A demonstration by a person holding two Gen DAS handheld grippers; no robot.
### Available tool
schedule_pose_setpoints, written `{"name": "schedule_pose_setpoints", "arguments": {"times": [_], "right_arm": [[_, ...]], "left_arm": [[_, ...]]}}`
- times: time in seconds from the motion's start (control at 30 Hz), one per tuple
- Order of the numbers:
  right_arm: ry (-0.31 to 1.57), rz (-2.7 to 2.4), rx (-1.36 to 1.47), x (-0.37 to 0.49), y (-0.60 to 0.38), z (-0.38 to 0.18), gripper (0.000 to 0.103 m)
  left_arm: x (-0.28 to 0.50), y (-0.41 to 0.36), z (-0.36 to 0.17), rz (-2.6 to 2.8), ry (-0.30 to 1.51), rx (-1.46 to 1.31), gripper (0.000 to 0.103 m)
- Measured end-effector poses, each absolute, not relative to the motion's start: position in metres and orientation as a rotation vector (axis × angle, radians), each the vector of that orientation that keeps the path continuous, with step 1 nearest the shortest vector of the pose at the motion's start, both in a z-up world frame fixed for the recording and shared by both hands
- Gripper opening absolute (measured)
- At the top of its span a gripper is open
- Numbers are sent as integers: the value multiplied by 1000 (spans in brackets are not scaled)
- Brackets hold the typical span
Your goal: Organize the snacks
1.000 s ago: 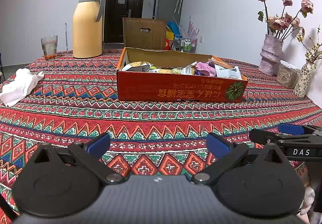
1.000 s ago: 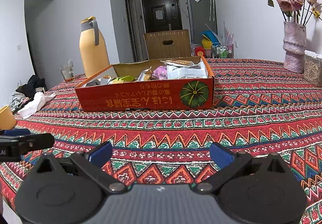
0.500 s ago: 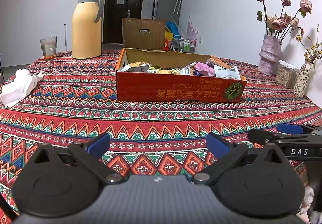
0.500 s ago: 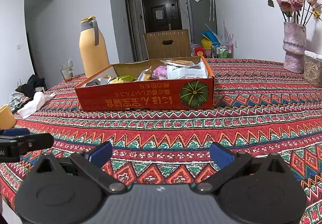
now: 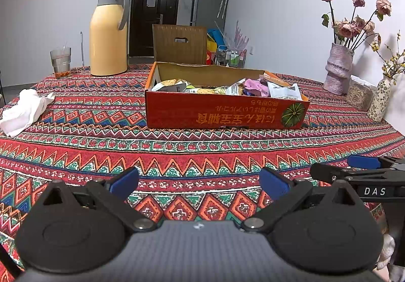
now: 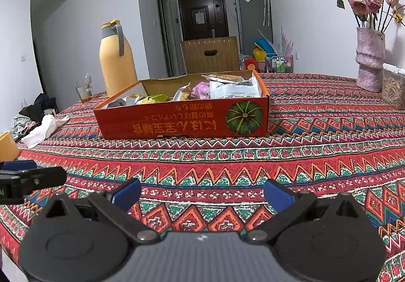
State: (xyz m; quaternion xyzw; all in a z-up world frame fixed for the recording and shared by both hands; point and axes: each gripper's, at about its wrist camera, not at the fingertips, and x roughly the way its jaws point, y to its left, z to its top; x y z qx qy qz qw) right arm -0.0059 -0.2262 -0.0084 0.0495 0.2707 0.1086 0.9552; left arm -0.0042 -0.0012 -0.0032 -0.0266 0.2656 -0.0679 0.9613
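left wrist view: we hold the left claw (image 5: 198, 182) low over the patterned table (image 5: 177, 152), its blue fingers apart and gripping nothing. the red box (image 5: 225, 111) sits well ahead on the cloth, with the snacks (image 5: 227, 88) heaped inside it: a pink pack, white wrappers and yellow-green bags leaning on one another. the right claw (image 5: 362, 168) pokes in from the right edge, seen side-on. a yellow thermos (image 5: 108, 33) and a glass (image 5: 60, 59) stand behind the box to its left, a white cloth (image 5: 25, 109) lies crumpled at far left, and a vase of dried roses (image 5: 338, 69) stands at right.

right wrist view: the right claw (image 6: 202, 193) also stands spread and empty above the cloth, with the box (image 6: 182, 121) well ahead and slightly left. the left claw (image 6: 27, 175) shows at the left edge beside a yellow cup (image 6: 7, 146).

our reading of the risks: the packs overlap loosely, so a pinch on one wrapper could drag its neighbour out or crush what is inside; a low approach could catch the near wall of the box and shove it across the cloth.

hard to tell: the near wall hides the bottom of the box and the lower halves of the packs, the print on the wrappers is too small to read, and the cup is cut by the frame.
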Motion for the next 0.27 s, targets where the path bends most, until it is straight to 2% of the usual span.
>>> {"name": "schedule_pose_setpoints", "arguments": {"times": [0.27], "right_arm": [[552, 221, 99, -7, -229, -10, 103]], "left_arm": [[-1, 0, -3, -150, 545, -62, 103]]}}
